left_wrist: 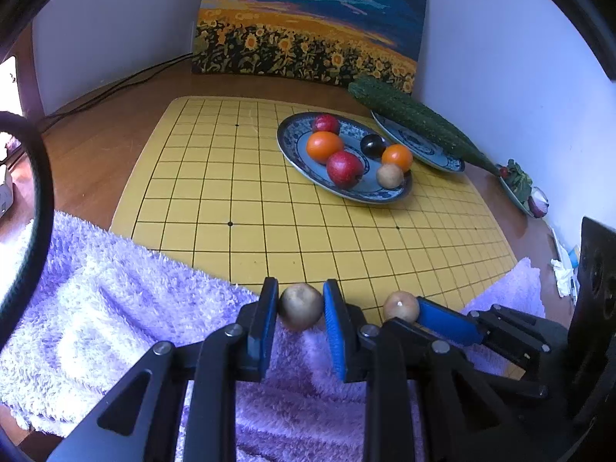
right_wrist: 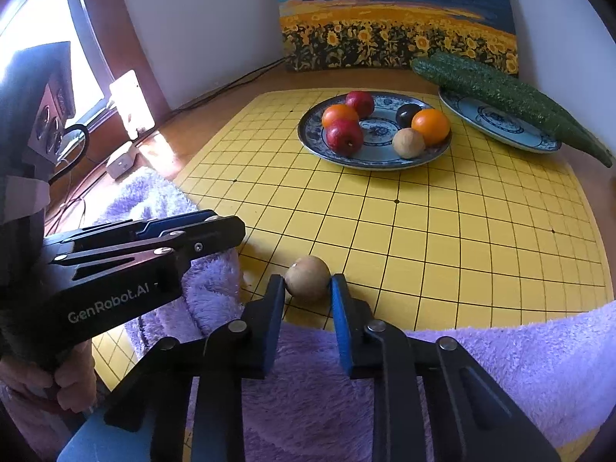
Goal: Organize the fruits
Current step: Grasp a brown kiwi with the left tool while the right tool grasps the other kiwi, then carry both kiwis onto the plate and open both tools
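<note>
**Left wrist and right wrist views: two tan fruits gripped, six on the plate**

Left wrist view shows the left hand-held gripper (left_wrist: 301, 304) clenched on a round tan fruit (left_wrist: 300, 306), its blue pads pressing both sides, above the lilac towel (left_wrist: 115, 308) that lies along the near edge of the tabletop (left_wrist: 96, 115). Just to its right, the right hand-held gripper (left_wrist: 400, 310) comes in from the side and grasps a second tan fruit (left_wrist: 401, 305). In the right wrist view that same gripper (right_wrist: 308, 287) is closed on its tan fruit (right_wrist: 308, 278), which sits over the yellow grid board (right_wrist: 423, 231) right at the towel's edge.

The board covers the middle of the tabletop. Toward its far edge stands a blue patterned plate (right_wrist: 308, 142) holding six fruits: two red ones (right_wrist: 344, 136), two orange ones (right_wrist: 430, 126), one dark, nearly black one (right_wrist: 409, 114) and one tan one (right_wrist: 409, 142). That makes three tan fruits in all.

At the far right corner of the board, a second blue patterned plate (right_wrist: 496, 123) carries long green bumpy gourds (right_wrist: 496, 88); the right wrist view shows two lying side by side, reaching past the rim. One sunflower painting (right_wrist: 396, 23) leans against the wall at the far edge of the tabletop. Along the right edge, the left wrist view catches a third dish (left_wrist: 518, 196) with greens, too small to count.
</note>
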